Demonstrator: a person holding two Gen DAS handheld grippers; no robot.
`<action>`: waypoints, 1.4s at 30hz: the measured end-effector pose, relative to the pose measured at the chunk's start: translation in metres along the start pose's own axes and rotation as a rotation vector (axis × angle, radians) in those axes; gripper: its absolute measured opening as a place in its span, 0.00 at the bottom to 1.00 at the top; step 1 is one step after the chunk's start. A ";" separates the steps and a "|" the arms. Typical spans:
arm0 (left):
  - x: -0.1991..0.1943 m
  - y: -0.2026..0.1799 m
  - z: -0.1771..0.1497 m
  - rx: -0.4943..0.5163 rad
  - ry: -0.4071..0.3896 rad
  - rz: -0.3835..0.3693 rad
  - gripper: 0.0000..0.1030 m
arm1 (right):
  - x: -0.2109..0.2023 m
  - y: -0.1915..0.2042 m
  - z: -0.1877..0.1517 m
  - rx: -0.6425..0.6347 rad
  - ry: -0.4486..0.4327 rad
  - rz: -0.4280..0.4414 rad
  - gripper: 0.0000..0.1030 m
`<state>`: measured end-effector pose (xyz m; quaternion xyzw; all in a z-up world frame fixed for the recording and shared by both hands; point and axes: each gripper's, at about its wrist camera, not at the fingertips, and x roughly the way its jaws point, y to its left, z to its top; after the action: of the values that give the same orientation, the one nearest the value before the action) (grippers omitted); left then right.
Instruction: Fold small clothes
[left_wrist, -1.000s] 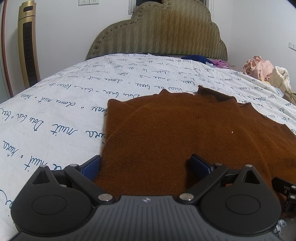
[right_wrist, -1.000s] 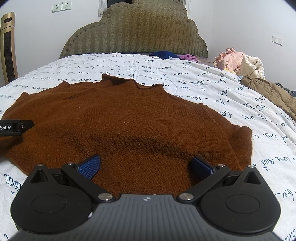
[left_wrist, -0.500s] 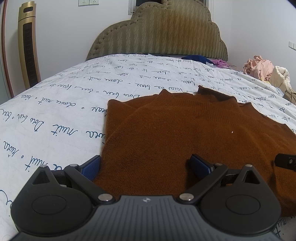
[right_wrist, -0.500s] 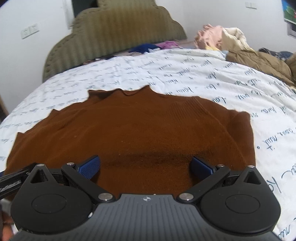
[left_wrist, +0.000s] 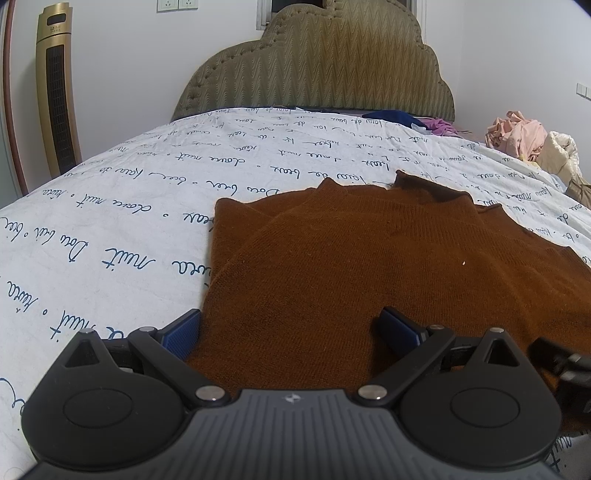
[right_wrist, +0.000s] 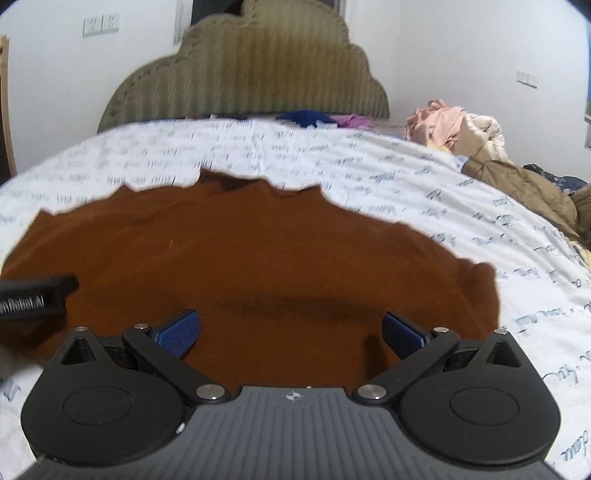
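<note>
Lying flat under both grippers (jaws spread), brown sweater (left_wrist: 369, 266), bed (left_wrist: 129, 206)

Two low wrist views, close over the brown sweater (left_wrist: 369, 258), both facing the headboard (right_wrist: 243, 74), sharing it

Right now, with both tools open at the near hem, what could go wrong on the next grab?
1. The left tool straddles the sweater's left edge; one pad is over the sheet, so closing may pinch bedding too.
2. The right tool view is blurred, so it may miss the hem.
</note>
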<state>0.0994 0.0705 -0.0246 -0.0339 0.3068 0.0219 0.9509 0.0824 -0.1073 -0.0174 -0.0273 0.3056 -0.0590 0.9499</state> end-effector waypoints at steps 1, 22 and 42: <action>0.000 0.000 0.000 0.000 0.000 0.001 0.99 | 0.002 0.001 -0.002 -0.003 0.002 -0.003 1.00; 0.000 0.000 0.000 0.002 -0.001 0.003 0.99 | 0.002 0.004 -0.011 -0.004 -0.018 -0.001 1.00; 0.000 0.000 0.000 0.001 -0.002 0.002 0.99 | 0.002 0.003 -0.011 0.002 -0.015 0.005 1.00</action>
<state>0.0993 0.0710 -0.0243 -0.0332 0.3061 0.0228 0.9511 0.0779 -0.1049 -0.0281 -0.0260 0.2985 -0.0569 0.9523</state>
